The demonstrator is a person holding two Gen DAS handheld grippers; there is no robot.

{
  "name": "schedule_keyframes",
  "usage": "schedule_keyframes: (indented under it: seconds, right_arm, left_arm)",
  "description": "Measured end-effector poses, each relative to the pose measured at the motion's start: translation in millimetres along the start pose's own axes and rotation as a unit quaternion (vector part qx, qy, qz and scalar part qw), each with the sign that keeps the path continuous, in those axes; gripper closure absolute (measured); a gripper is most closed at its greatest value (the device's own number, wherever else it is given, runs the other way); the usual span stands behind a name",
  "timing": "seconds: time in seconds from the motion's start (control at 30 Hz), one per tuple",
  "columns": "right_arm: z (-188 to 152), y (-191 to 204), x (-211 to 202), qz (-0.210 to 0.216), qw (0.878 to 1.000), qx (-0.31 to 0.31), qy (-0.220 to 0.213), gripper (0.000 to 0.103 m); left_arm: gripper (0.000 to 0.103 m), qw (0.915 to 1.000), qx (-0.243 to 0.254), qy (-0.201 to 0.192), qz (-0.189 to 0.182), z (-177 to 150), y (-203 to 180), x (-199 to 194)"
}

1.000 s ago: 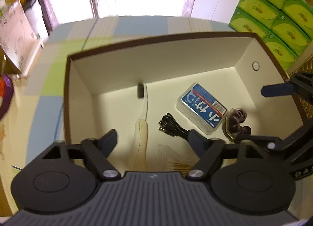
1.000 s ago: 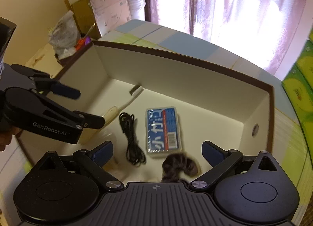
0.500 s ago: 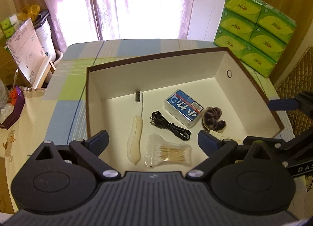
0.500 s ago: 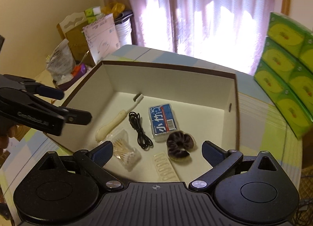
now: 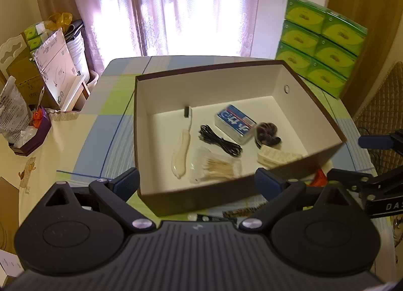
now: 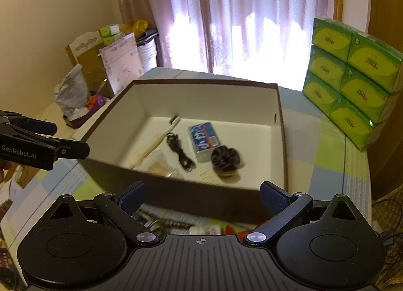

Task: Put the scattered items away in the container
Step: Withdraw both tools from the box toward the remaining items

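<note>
Progress judged well along, not finished. Counted six things on the floor of the box (image 5: 141, 139): toothbrush (image 5: 182, 149), black cable (image 5: 220, 141), blue pack (image 5: 234, 123), dark scrunchie (image 5: 268, 134), bag of cotton swabs (image 5: 214, 168) and a cream ridged strip (image 5: 277, 157) hard against the near wall. Found the box itself on the checked tablecloth (image 5: 113, 104), open-topped, between the two tools and the curtained window.

Still outside, on the cloth just before the near wall: a brown patterned piece (image 6: 163, 223), a small white item (image 6: 204, 229) and something red (image 6: 234, 230). Could not name any of these, half hidden as they were under the tool bodies. Reckoned them the remaining work.

Noted the left gripper (image 5: 197, 185) spread wide with nothing between its pads, held short of the near wall and above the leftovers. Noted the right gripper (image 6: 202, 196) likewise released and empty, just beside it on the right.

As to lie: saw the toothbrush flat, long axis running from near wall toward far wall, dark bristle head pointing at the window end, thick handle toward the tools. Saw the cable bundled and stretched on a diagonal, beside the brush but apart from it. Saw the blue pack flat, slanted the same way as the cable, one end touching or nearly touching the scrunchie; could not tell which.
</note>
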State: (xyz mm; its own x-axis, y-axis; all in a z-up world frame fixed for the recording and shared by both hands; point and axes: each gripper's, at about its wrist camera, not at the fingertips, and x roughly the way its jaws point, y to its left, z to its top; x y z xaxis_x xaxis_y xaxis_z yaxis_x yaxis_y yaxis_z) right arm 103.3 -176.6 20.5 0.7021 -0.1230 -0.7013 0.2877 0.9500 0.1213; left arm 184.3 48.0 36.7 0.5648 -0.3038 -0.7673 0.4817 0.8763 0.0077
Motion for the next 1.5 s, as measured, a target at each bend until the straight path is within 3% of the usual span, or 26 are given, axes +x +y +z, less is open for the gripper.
schedule_keyframes:
  seconds: [0.63,0.93,1.5]
  right_arm:
    - [-42,11,-14,0.009,1.0,0.016,0.016,0.001]
    - [-71,2,-6,0.004,0.998,0.042,0.04,0.001]
    - [-99,-34,36,-0.023,0.995,0.056,0.083,0.002]
  left_arm:
    - [0.007,0.9997,-0.011,0.023,0.006,-56,2,-18]
    - [0.007,0.9987,-0.013,0.049,-0.005,-87,1,0]
    - [0.009,0.9981,0.02,0.057,-0.013,-93,-11,46]
